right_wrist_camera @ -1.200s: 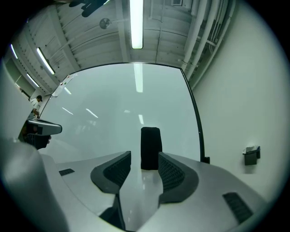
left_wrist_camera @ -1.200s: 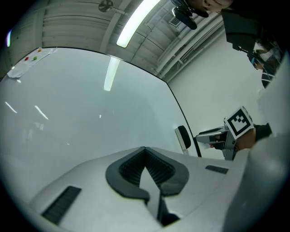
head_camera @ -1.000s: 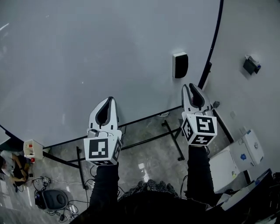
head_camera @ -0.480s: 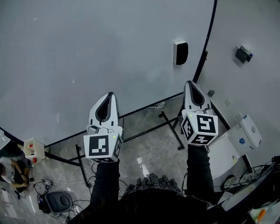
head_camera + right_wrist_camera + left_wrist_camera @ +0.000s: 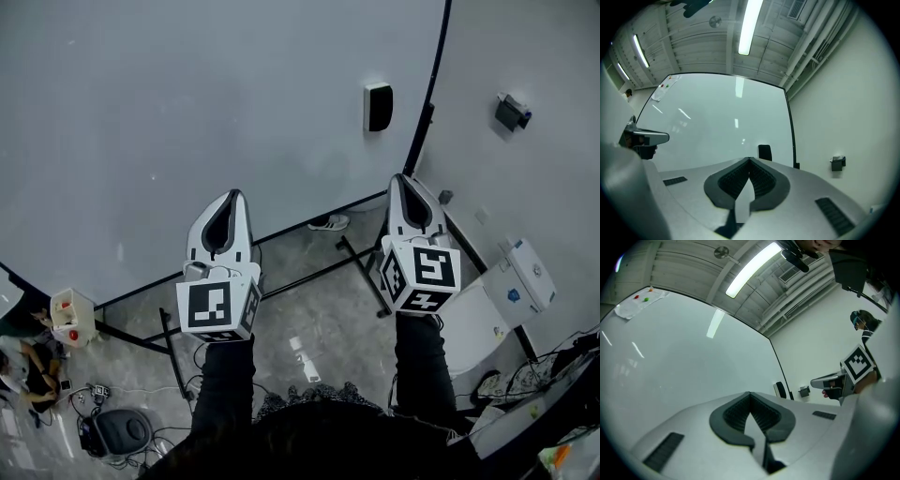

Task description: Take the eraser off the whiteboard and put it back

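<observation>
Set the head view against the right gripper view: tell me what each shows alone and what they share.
Only the head view: the floor, a stand leg under the whiteboard, a shoe behind it, and a person seated at lower left.
Only the right gripper view: the ceiling lights and a sheet at the whiteboard's top left corner.
Both: the whiteboard, the black eraser near its right edge, the dark wall fixture beyond it, and the left gripper and right gripper, both shut and empty.
</observation>
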Demonstrator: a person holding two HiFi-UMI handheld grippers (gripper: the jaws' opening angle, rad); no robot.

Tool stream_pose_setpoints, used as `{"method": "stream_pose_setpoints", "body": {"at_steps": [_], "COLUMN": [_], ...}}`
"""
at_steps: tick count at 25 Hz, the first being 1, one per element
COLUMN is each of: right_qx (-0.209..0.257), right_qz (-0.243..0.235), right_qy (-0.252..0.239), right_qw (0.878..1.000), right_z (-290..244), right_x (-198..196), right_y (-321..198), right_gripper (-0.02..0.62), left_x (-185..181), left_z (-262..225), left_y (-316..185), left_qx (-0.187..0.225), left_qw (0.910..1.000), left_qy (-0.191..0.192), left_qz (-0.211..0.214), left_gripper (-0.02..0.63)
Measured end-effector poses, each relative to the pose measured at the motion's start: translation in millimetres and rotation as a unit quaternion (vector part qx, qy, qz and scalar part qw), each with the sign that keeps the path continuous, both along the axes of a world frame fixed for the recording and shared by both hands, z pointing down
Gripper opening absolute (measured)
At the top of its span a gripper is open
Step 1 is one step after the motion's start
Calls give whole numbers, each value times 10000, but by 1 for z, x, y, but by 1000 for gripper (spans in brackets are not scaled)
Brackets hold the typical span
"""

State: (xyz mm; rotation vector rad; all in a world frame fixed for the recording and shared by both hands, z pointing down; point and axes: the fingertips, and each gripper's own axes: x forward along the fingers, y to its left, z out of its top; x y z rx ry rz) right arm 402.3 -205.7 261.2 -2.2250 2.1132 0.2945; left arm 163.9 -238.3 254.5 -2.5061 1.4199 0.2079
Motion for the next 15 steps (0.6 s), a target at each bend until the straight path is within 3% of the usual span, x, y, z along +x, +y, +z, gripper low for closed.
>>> {"method": "stream_pose_setpoints", "body": {"at_steps": [15], "right_qx": [-57], "right_qz": [-126], "right_qy": [-48], "right_qw": [9999], "right_z": [4], "right_x": [16], "right_y": [23], "right_gripper": [9], "left_x": [14], "left_z": [0], "left_y": [22], "left_qx": [-65], "left_qw": [9998], "left_qy": [-24], "left_qz": [-165], "left_gripper": [6]}}
